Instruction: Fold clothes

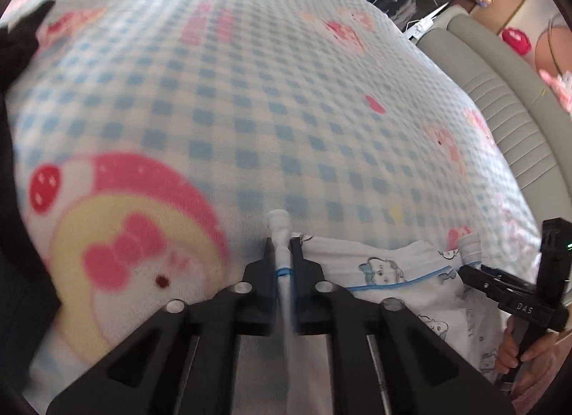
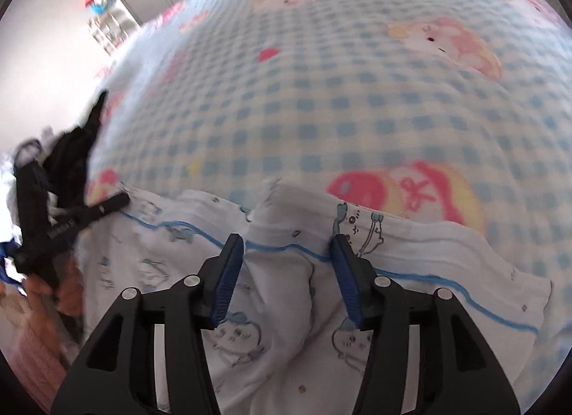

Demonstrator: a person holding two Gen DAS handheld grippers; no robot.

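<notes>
The left gripper (image 1: pixel 282 254), a black two-finger tool, is clamping its jaws tight on a bunched fold of the white cotton garment with blue piping and pale cartoon animal prints (image 1: pixel 386 272), the pinched cloth sticking up between the fingertips as a narrow white ridge. The garment is lying spread across the near edge of the fleece blanket with blue-and-cream checks and pink cartoon characters (image 1: pixel 250 93), which is covering the bed. From the right wrist view, the right gripper (image 2: pixel 287 247) is hovering just above the garment (image 2: pixel 286 293) with its blue-padded fingers (image 2: pixel 228 279) standing well apart and holding nothing; a raised crease of cloth is sitting between them, and the blue piping is running across beneath. The left gripper (image 2: pixel 114 202) is showing at the left of that view, its tip touching the garment's edge. A crumpled black piece of clothing (image 2: pixel 77 150) is lying at the blanket's left side, and a grey ribbed padded headboard (image 1: pixel 500 93) is curving along the far right of the bed.
</notes>
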